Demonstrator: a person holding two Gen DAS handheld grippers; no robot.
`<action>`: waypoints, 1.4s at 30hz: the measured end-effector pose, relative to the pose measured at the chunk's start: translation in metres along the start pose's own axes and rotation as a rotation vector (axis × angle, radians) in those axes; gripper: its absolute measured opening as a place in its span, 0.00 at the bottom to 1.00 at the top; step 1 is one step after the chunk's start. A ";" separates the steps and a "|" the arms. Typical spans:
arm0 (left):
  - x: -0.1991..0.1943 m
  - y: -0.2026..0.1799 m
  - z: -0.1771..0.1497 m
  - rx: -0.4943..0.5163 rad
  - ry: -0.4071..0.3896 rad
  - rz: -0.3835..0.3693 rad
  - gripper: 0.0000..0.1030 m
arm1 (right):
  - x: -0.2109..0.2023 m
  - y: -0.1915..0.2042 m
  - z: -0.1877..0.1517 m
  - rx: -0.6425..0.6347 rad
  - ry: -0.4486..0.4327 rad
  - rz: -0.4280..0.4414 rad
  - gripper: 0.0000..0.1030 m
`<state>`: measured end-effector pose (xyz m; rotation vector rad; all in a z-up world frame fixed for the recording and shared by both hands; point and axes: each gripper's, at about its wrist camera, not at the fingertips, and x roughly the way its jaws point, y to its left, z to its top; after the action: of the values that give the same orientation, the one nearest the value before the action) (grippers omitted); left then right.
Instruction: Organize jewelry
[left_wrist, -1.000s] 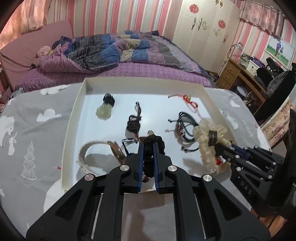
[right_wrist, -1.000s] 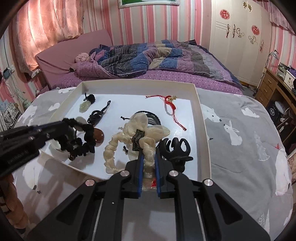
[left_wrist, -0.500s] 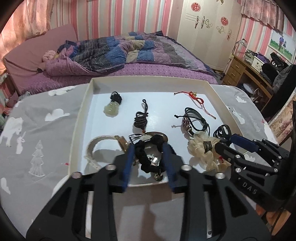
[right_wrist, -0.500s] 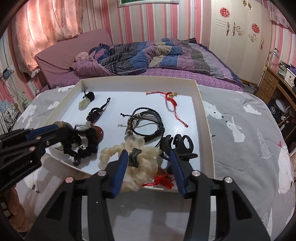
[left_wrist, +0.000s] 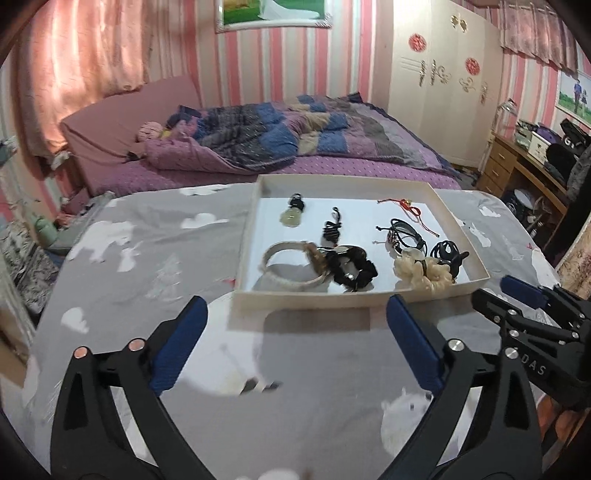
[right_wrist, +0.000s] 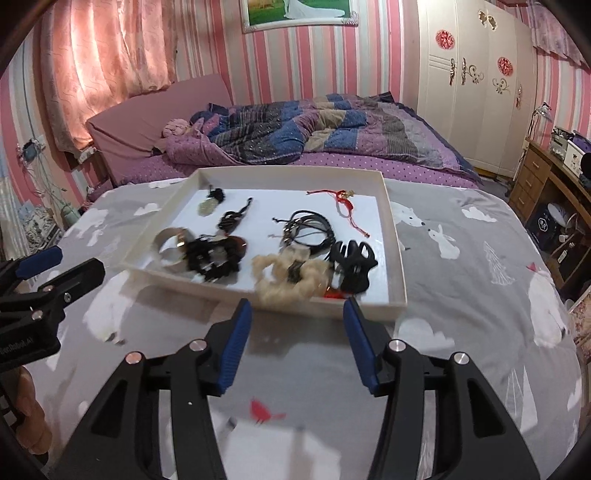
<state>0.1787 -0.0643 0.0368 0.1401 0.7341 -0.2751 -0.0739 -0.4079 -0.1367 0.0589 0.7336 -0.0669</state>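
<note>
Backing both grippers off the tray (left_wrist: 465, 236): left gripper (left_wrist: 295, 332) and right gripper (right_wrist: 297, 321) jaws just opening, empty; keeping clear of black scrunchie (left_wrist: 352, 271), cream scrunchie (right_wrist: 290, 278).

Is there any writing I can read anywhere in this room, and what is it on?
"DAS": white letters on the black right hand-held gripper, seen from the left wrist view.
White lettering on the black left hand-held gripper: too blurred to read.
Round red paper signs on the cream wardrobe doors: no legible characters.
</note>
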 end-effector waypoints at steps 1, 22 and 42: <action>-0.009 0.002 -0.003 -0.004 -0.008 0.016 0.97 | -0.011 0.003 -0.005 0.000 -0.012 -0.004 0.51; -0.119 0.040 -0.090 -0.038 -0.132 0.163 0.97 | -0.113 0.039 -0.084 0.008 -0.148 -0.138 0.81; -0.133 0.046 -0.113 -0.049 -0.154 0.165 0.97 | -0.138 0.055 -0.110 0.007 -0.200 -0.210 0.90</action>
<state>0.0256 0.0312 0.0453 0.1303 0.5726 -0.1087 -0.2455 -0.3392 -0.1241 -0.0185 0.5376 -0.2716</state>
